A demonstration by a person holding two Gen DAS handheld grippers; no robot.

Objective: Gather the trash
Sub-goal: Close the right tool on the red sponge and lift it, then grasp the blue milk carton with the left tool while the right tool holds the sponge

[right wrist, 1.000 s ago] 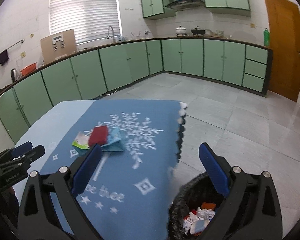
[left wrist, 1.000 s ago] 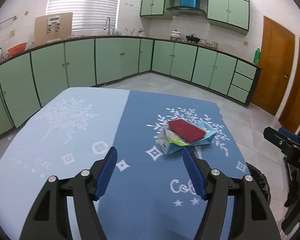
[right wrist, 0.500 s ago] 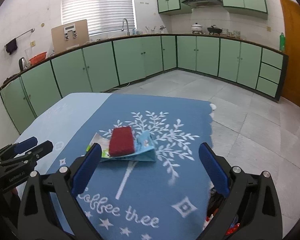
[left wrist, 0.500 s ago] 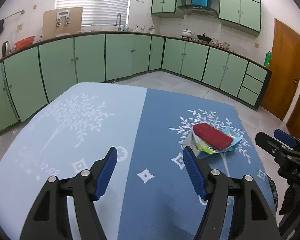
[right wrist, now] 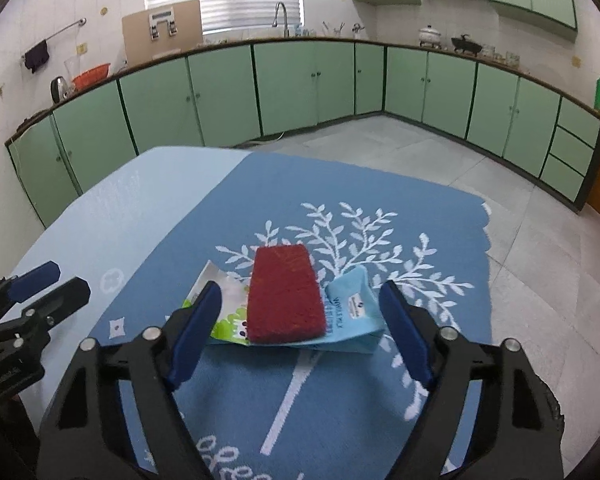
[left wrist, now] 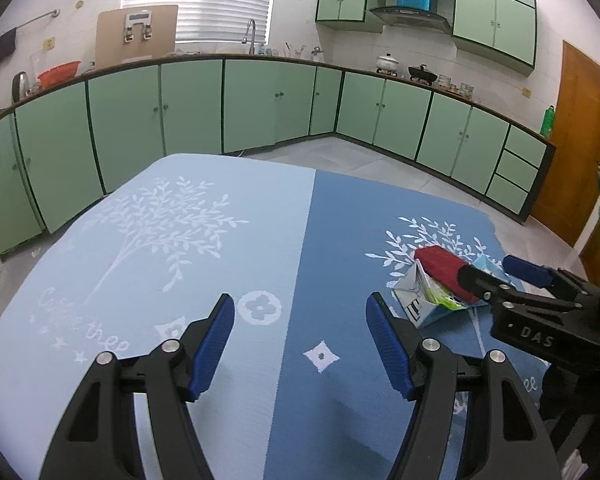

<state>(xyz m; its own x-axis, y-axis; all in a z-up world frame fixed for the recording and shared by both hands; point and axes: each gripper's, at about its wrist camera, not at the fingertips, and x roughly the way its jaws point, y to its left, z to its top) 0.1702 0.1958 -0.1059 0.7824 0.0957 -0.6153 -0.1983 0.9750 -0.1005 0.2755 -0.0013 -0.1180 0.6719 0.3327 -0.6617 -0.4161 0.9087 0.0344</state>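
The trash pile, a red pad on flattened wrappers, is found near the table's right edge. It is straddled by the wide-open right gripper, long axis pointing away. The left gripper, also wide, is farther off.

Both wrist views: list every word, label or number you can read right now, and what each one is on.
"DAS", cut off by the frame, on the right gripper body.
"Coffee tree" in white script on the tablecloth.
Dark print on the light blue packet, upside down, too small to read.
Print on the flattened carton under the red scouring pad: too small.
Label on the left gripper body: blurred.
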